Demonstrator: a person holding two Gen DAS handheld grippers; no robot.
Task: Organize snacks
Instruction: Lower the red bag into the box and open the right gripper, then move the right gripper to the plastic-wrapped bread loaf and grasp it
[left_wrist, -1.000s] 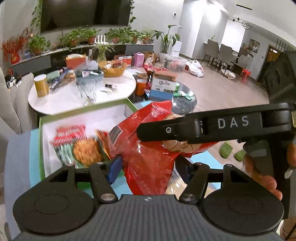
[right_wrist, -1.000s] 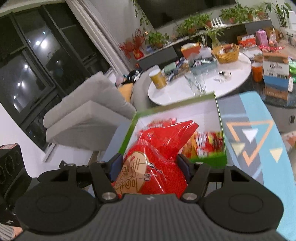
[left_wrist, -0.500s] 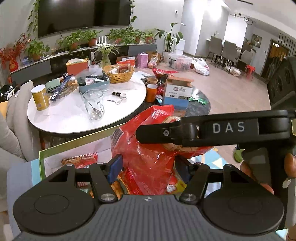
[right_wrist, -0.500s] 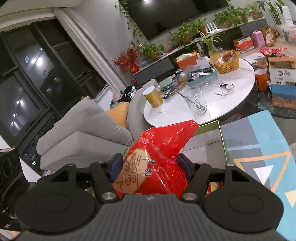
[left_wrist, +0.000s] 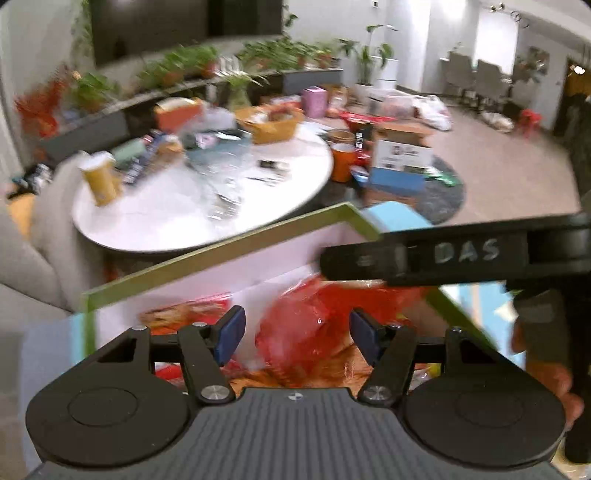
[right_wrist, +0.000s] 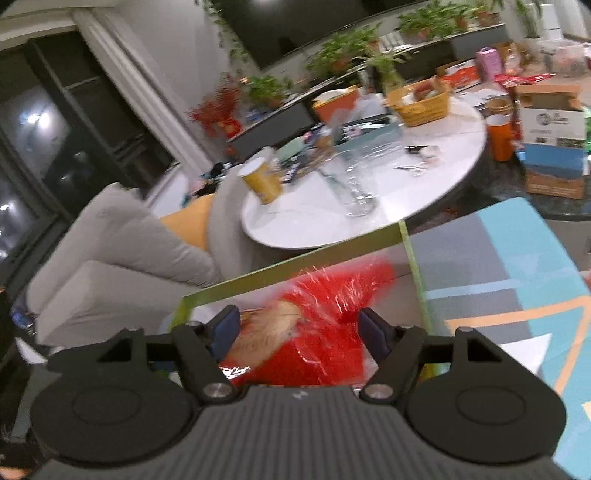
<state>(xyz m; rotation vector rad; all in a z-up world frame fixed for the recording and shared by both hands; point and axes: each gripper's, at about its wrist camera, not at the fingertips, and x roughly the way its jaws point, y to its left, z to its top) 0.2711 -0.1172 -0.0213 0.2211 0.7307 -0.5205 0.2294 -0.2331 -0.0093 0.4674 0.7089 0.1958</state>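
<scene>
A big red snack bag (left_wrist: 314, 325) lies low inside the green-rimmed white box (left_wrist: 207, 254), blurred by motion. My left gripper (left_wrist: 297, 338) is open, its blue pads either side of the bag with a gap. My right gripper (right_wrist: 299, 332) is also open around the same red bag (right_wrist: 325, 325), above the box (right_wrist: 288, 266). The right gripper's arm (left_wrist: 443, 258) crosses the left wrist view over the box's right side. Other snack packets (left_wrist: 184, 314) lie in the box to the left.
A round white table (left_wrist: 207, 199) with a yellow canister (left_wrist: 99, 177), glass jar and basket stands beyond the box. A grey sofa (right_wrist: 122, 258) is at the left. Cardboard boxes (left_wrist: 399, 162) sit on the floor at right. A blue patterned cloth (right_wrist: 498, 277) lies under the box.
Both grippers opened wider and let go of the red bag, which dropped down into the box. Both views tilted down again toward the box.
</scene>
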